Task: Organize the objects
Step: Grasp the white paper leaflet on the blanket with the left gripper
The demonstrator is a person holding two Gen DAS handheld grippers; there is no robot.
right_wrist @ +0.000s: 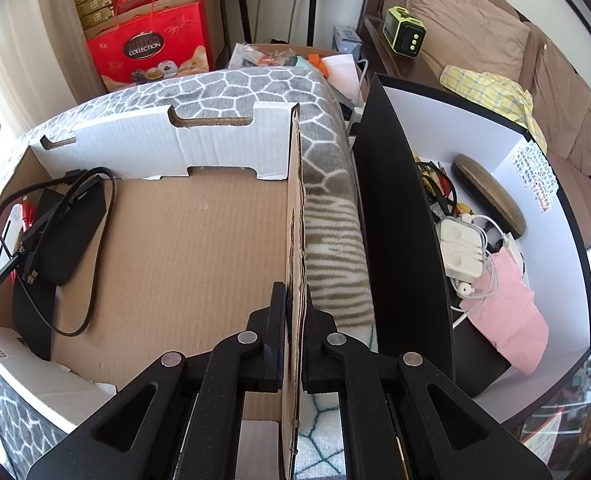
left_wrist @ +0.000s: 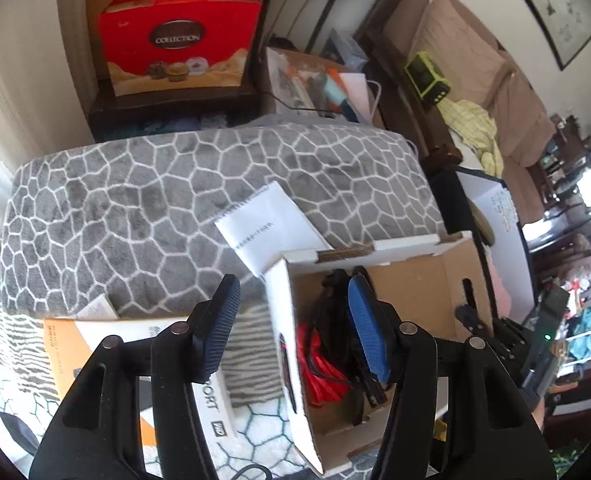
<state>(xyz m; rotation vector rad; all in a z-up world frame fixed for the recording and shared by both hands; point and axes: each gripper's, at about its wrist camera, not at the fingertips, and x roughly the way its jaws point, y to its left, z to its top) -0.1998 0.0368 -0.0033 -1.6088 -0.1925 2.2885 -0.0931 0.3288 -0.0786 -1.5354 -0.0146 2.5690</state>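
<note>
Grey patterned blanket point(left_wrist: 143, 208); left fingers point(left_wrist: 291, 320) released, right fingers point(right_wrist: 294, 332) grasping cardboard box wall point(right_wrist: 295, 240).

pretty cluttered living room tbh. brown sofa point(right_wrist: 495, 40) with tan cushions runs along the right wall, framed picture point(left_wrist: 555, 8) hanging above it. dark wood shelf point(left_wrist: 167, 100) in the back corner, speaker stands point(right_wrist: 311, 0) against a pale wall. bright daylight from the left, so everything there looks washed out

Grey blanket point(left_wrist: 135, 200) with white cell pattern, brown cardboard box point(right_wrist: 199, 248), red gift bag point(left_wrist: 175, 48)
</note>
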